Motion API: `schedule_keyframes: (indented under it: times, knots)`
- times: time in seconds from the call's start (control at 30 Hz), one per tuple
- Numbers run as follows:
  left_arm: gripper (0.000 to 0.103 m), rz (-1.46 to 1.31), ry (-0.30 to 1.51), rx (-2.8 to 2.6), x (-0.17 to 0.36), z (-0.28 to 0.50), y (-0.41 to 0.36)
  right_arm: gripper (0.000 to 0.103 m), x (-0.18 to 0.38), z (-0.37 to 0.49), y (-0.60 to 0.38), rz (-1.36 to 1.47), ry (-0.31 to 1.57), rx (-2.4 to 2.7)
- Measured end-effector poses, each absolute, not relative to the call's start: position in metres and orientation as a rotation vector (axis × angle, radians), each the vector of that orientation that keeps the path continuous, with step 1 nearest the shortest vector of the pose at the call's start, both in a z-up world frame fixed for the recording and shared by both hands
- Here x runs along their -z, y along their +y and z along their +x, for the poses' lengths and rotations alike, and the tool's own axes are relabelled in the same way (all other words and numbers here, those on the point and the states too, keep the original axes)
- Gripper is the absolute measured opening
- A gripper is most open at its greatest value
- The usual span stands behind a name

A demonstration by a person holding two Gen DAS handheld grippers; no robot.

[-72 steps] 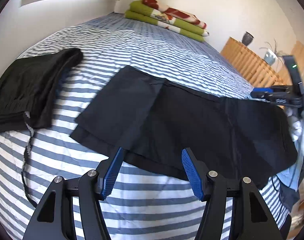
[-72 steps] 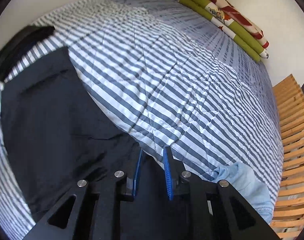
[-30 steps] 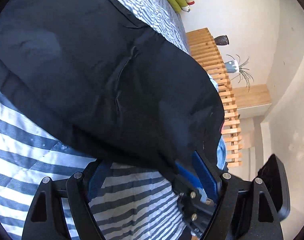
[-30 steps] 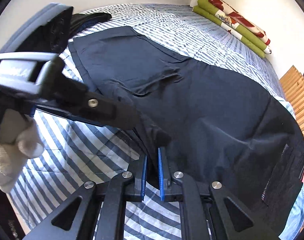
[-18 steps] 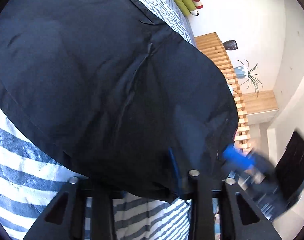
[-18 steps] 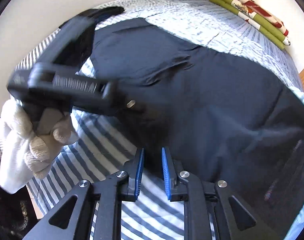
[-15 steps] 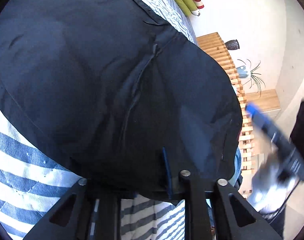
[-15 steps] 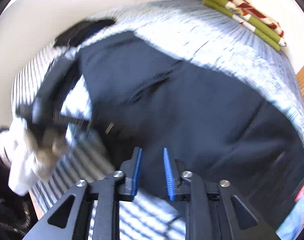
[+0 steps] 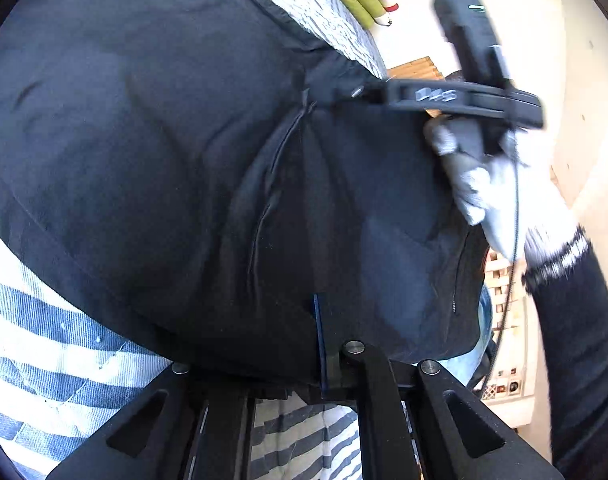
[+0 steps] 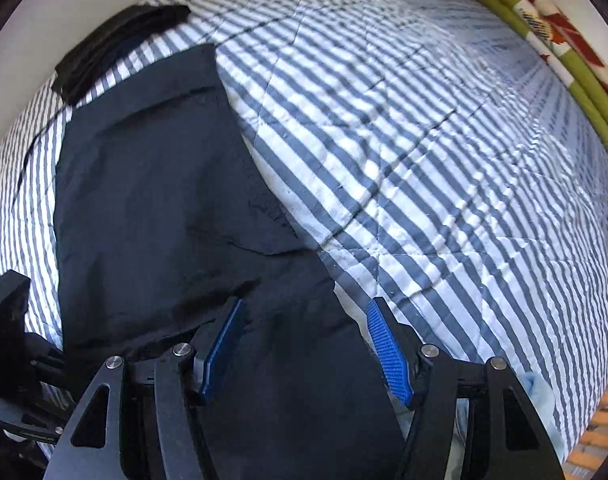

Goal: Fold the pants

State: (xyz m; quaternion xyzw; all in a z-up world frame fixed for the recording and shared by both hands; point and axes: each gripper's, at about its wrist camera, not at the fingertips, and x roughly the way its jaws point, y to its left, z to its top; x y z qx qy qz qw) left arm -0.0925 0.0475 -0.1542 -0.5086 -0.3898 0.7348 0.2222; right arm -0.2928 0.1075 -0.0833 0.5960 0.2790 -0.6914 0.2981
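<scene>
Left claw (image 9: 318, 344) clenched on pants (image 9: 184, 140) near edge, right claw (image 10: 306, 350) spread, just opening, striped bedspread (image 10: 444, 160) beyond.

Striped bed (image 10: 424, 160), white wall (image 9: 576, 80), sunlit.

You see dark navy pants (image 10: 152, 200) on blue-white striped bedspread (image 10: 424, 160); green-red blanket (image 10: 544, 32) beyond pants; blue claw pads (image 10: 388, 348).

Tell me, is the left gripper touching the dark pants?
Touching. In the left wrist view, the left gripper has just closed its fingers on the near edge of the dark pants, and the cloth bunches between them.
</scene>
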Motion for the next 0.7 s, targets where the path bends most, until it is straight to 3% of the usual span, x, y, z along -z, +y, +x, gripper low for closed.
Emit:
schedule_keyframes:
  times: [0.07,0.17,0.23,0.27,0.3,0.37,0.4,0.7]
  knots:
    - [0.006,-1.405,-1.072,-2.034,0.154,-0.095,0.050,0.062,0.104,-0.299,0.107,1.653,0.774,1.746]
    - [0.005,-1.400,-1.070,-2.031,0.154,-0.099,0.051,0.072,0.114,-0.309,0.115,1.708,0.661,1.703]
    - [0.005,-1.397,-1.060,-2.036,0.152,-0.094,0.051,0.066,0.112,-0.308,0.118,1.698,0.635,1.701]
    - [0.005,-1.393,-1.047,-2.044,0.150,-0.093,0.052,0.055,0.109,-0.306,0.121,1.687,0.621,1.702]
    - [0.005,-1.389,-1.035,-2.050,0.149,-0.092,0.052,0.033,0.106,-0.303,0.123,1.682,0.585,1.695]
    - [0.004,-1.377,-1.020,-2.061,0.142,-0.093,0.053,0.009,0.095,-0.295,0.128,1.664,0.515,1.707]
    - [0.004,-1.361,-1.007,-2.073,0.136,-0.091,0.052,0.003,0.089,-0.288,0.130,1.641,0.500,1.714]
    - [0.002,-0.990,-0.855,-2.275,0.014,-0.028,0.001,0.003,-0.028,-0.215,0.174,1.328,0.030,1.885]
